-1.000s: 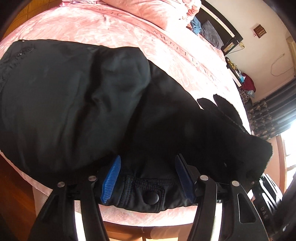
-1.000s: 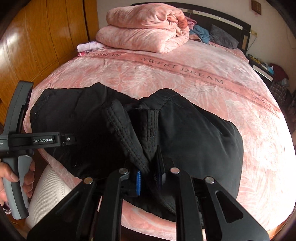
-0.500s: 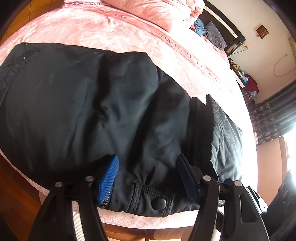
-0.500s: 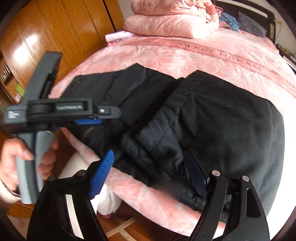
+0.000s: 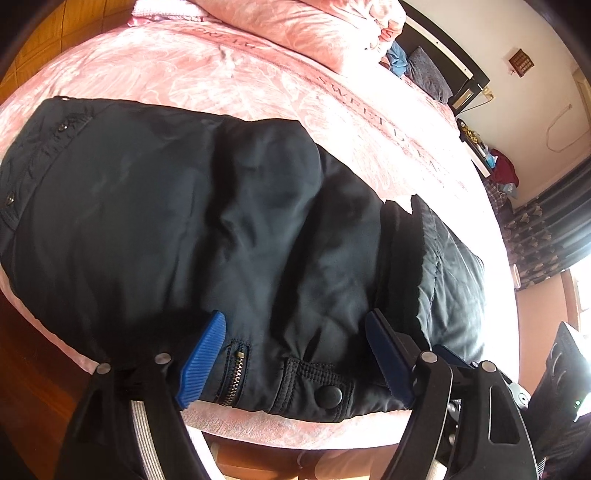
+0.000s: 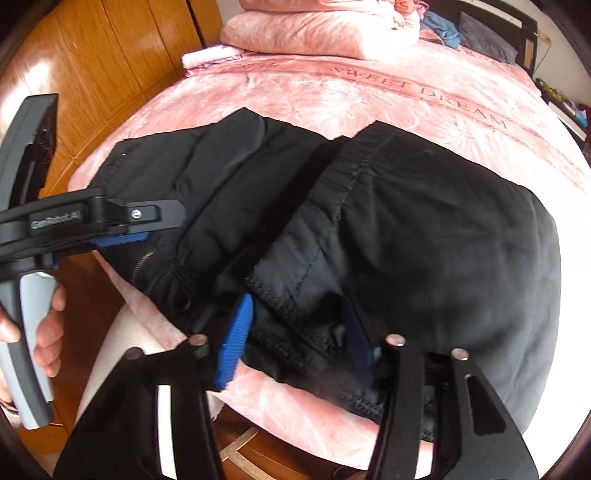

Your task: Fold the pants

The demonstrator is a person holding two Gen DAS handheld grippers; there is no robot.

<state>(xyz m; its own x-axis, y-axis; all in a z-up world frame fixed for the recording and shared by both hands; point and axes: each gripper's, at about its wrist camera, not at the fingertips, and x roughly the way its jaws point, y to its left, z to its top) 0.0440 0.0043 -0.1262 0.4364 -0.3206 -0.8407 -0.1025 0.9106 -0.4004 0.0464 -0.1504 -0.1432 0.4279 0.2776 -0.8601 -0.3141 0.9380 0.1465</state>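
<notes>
Black padded pants (image 5: 221, 221) lie folded across the near edge of the pink bed (image 5: 258, 85). My left gripper (image 5: 295, 358) straddles the waistband, with the zipper (image 5: 234, 373) and snap button (image 5: 330, 395) between its blue pads (image 5: 201, 358). Its jaws are opening and stand wide, not pressing. In the right wrist view the pants (image 6: 424, 221) show leg hems folded over toward the waistband. My right gripper (image 6: 295, 345) is closing around the stitched hem edge (image 6: 280, 295), fabric between the pads, a gap still showing. A hand (image 6: 48, 325) holds the left gripper (image 6: 147, 229) at the left.
Folded pink blankets (image 6: 321, 33) are stacked at the head of the bed by a dark headboard (image 5: 443, 48). A wooden wardrobe (image 6: 92, 74) stands to the left. Wood floor shows below the mattress edge (image 5: 258, 428). A cluttered bedside stand (image 5: 495, 166) and curtains are at the right.
The right gripper let go of the raised hem, opened, sank to the near edge and is narrowing again. The folded leg dropped flat onto the pants. The left gripper's jaws widened.
</notes>
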